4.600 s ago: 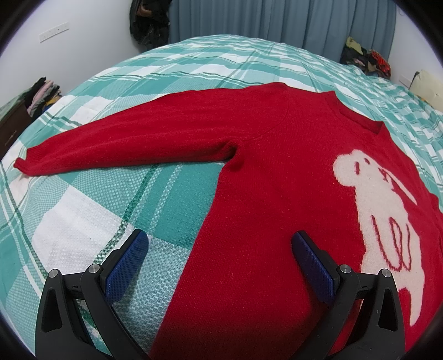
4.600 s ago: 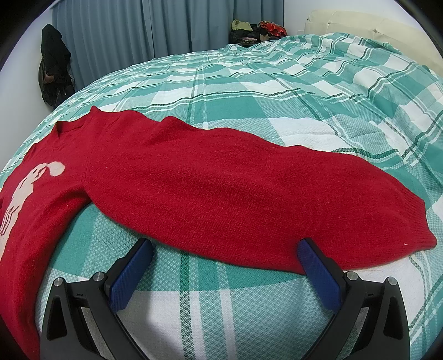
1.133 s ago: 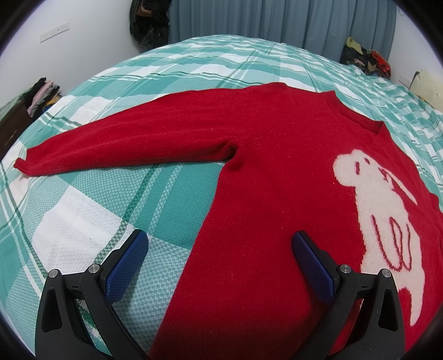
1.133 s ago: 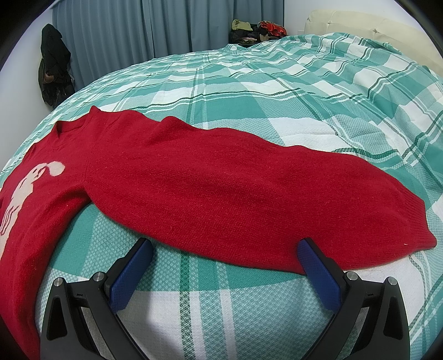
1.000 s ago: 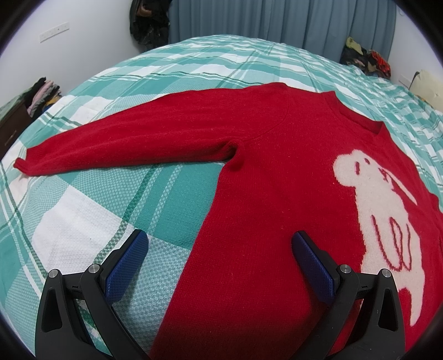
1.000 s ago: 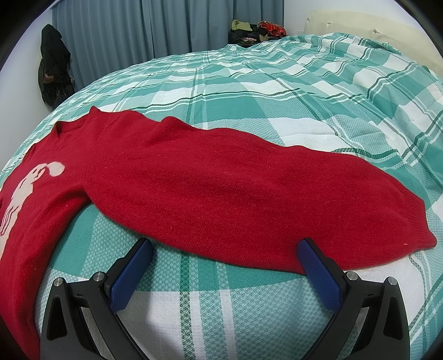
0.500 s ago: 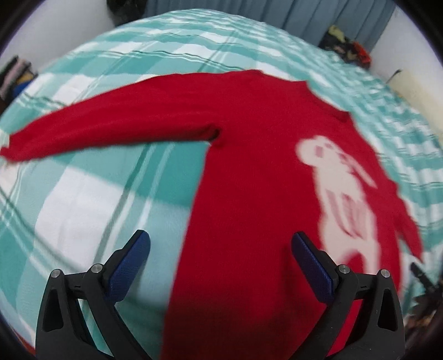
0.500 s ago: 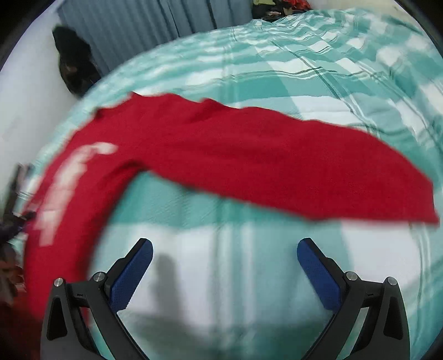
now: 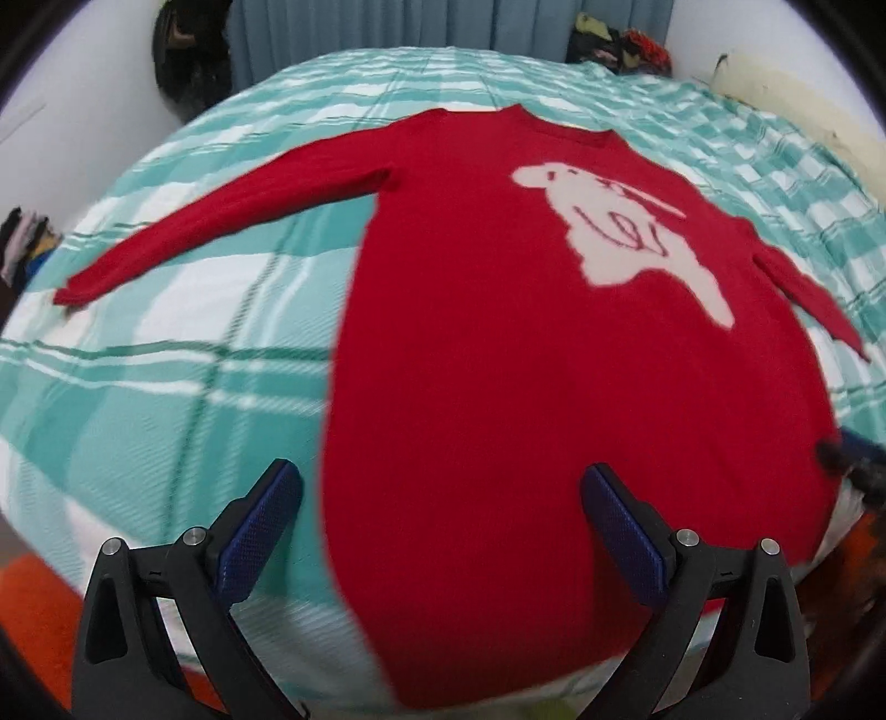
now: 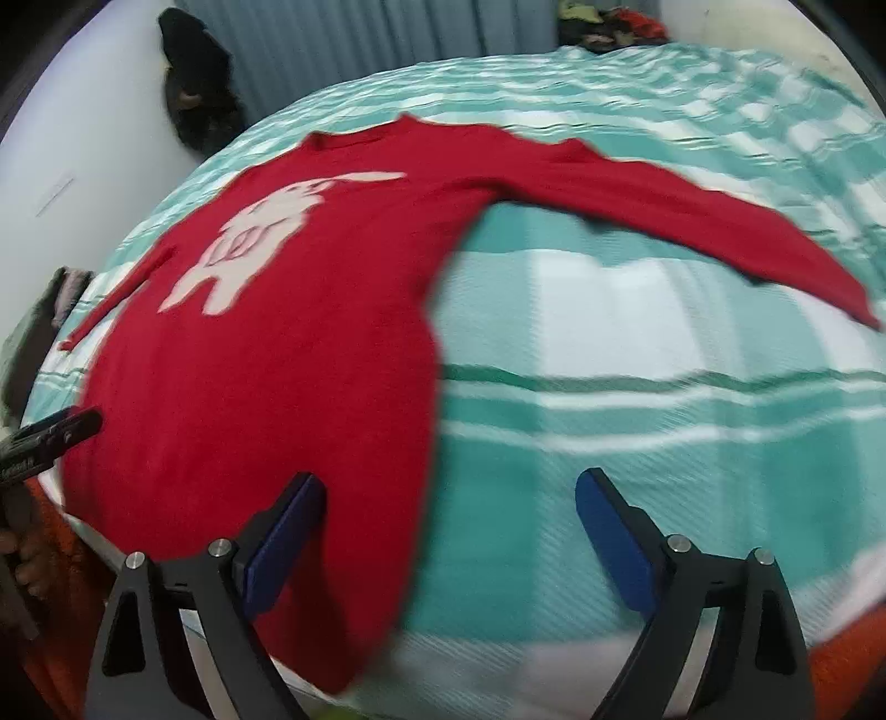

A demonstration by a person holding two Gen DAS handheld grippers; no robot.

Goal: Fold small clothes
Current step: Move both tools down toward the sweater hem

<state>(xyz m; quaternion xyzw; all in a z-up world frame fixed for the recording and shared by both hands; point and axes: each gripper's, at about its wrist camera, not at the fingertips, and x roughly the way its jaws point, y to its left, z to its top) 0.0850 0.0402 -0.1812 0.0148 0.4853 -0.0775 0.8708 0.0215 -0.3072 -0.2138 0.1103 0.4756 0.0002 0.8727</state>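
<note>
Now the red sweater [image 9: 498, 360] lies spread flat, front up, on the bed [image 9: 166, 399] with its teal-and-white plaid cover, both sleeves stretched out to the sides and a white animal figure [image 9: 620, 238] on the chest. The left tool [image 9: 440, 512] hangs over the sweater's lower body, released, its 2 blue pads standing wide apart with nothing pressed between them; the sweater's left side edge runs just inside its left finger, and the hem lies beneath and slightly ahead of it. The right tool [image 10: 448, 520] hangs over the opposite side edge of the sweater, its jaws closing yet set wide, gripping nothing; red knit lies under its left finger, bare plaid cover under its right. Far ahead of both tools, beyond the neckline, grey-blue curtains [image 9: 387, 22] hang behind the bed. Both views are smeared with motion blur.
</note>
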